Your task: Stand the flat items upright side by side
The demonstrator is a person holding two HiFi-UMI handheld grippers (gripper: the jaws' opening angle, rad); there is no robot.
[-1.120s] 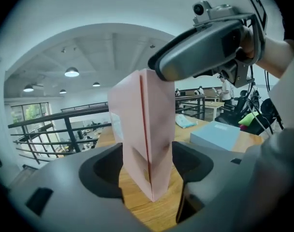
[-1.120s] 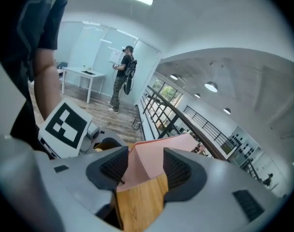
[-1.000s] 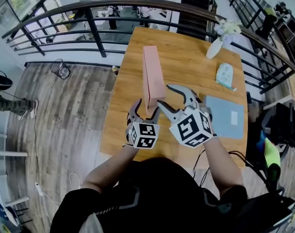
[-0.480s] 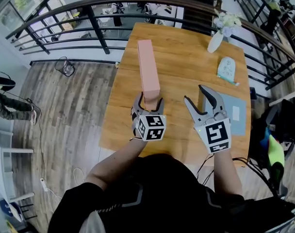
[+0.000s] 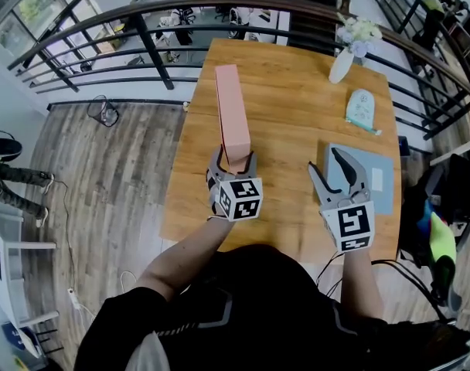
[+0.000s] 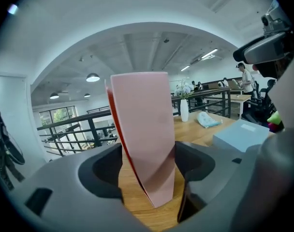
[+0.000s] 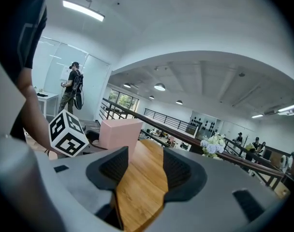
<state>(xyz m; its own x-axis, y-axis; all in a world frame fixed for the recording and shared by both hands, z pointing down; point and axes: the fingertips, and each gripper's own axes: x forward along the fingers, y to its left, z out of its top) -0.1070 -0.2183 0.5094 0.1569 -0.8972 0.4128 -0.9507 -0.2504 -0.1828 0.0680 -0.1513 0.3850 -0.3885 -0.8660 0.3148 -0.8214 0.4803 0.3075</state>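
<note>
Standing upright on the tabletop (image 5: 289, 107), the pink box (image 5: 232, 114) is between the left tongs (image 5: 233, 161), which have just been opening and do not pinch it. The right tongs (image 5: 325, 163) are spread and empty at the edge of the flat blue box (image 5: 374, 180).

The head camera is looking steeply down at the table (image 5: 297, 130). Each gripper camera is looking closely along its jaws; all three are sharing the pink box (image 5: 231, 114) (image 6: 144, 139) (image 7: 119, 132).
</note>
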